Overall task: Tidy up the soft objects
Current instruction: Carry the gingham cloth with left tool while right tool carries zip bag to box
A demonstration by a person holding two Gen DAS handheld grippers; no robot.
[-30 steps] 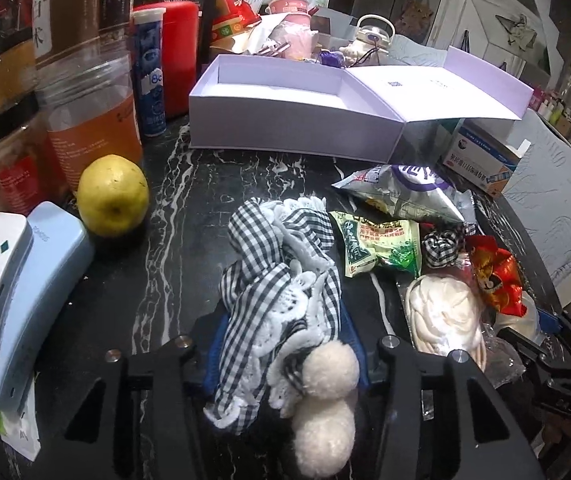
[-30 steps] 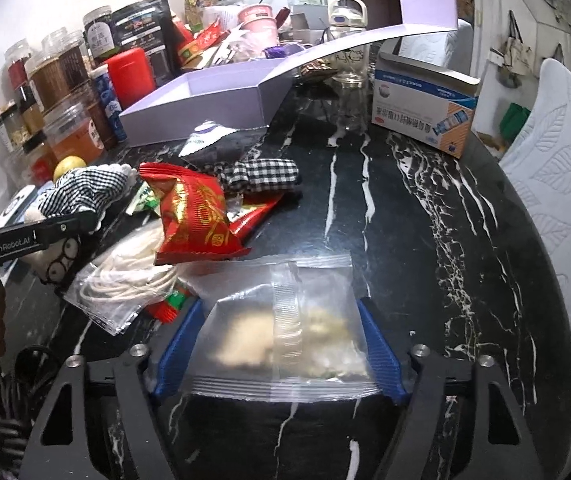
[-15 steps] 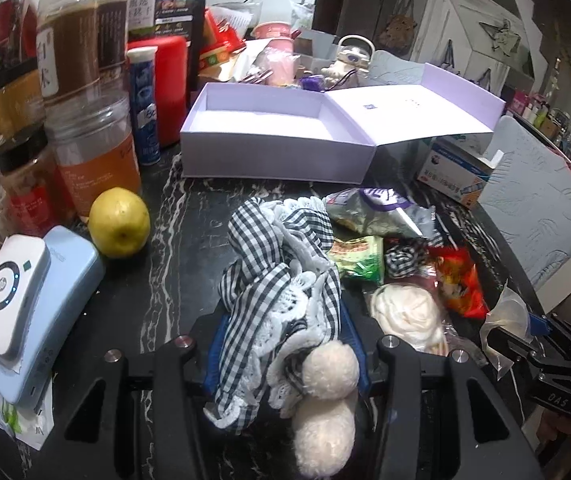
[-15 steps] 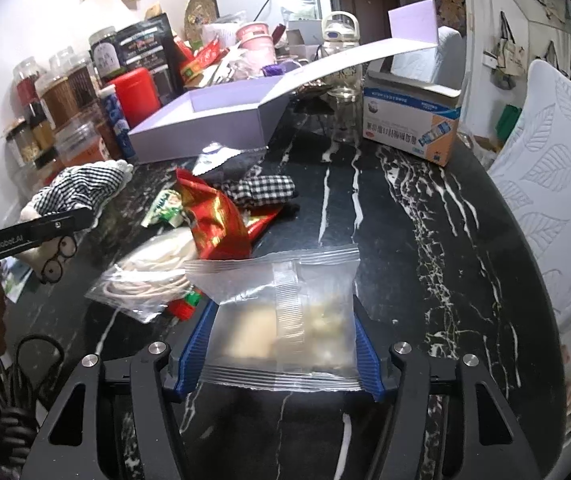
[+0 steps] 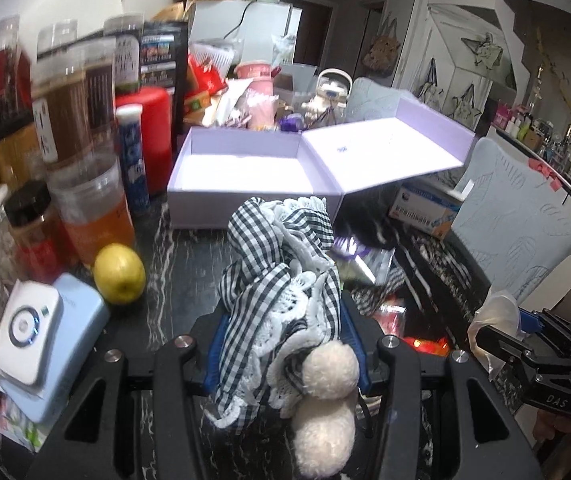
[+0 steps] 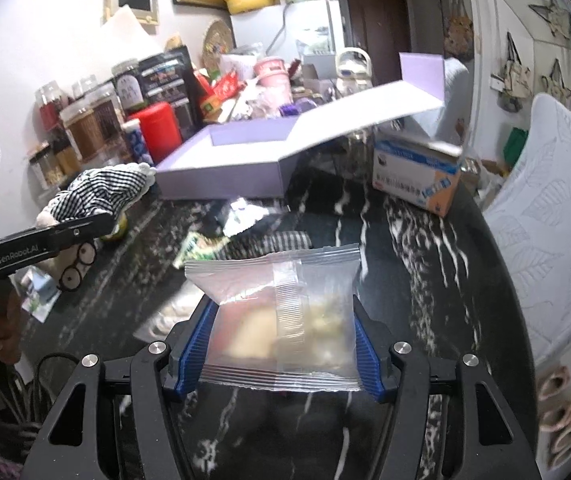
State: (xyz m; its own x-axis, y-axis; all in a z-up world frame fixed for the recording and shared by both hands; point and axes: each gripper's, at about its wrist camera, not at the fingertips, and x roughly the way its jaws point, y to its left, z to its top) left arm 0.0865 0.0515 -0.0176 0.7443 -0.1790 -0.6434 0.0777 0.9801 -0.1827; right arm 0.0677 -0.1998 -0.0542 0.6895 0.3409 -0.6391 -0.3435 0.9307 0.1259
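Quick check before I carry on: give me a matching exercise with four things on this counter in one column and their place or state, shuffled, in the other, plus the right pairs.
Things:
1. checkered plush toy
2. clear zip bag
3. lavender box
4. yellow lemon

Places or states:
A. lying on the black marble counter beside the jars
B. clamped in the right hand-held gripper
C. standing open with its lid folded back
D. clamped in the left hand-held gripper

Pairs: 1-D, 2-B, 3-C, 4-A
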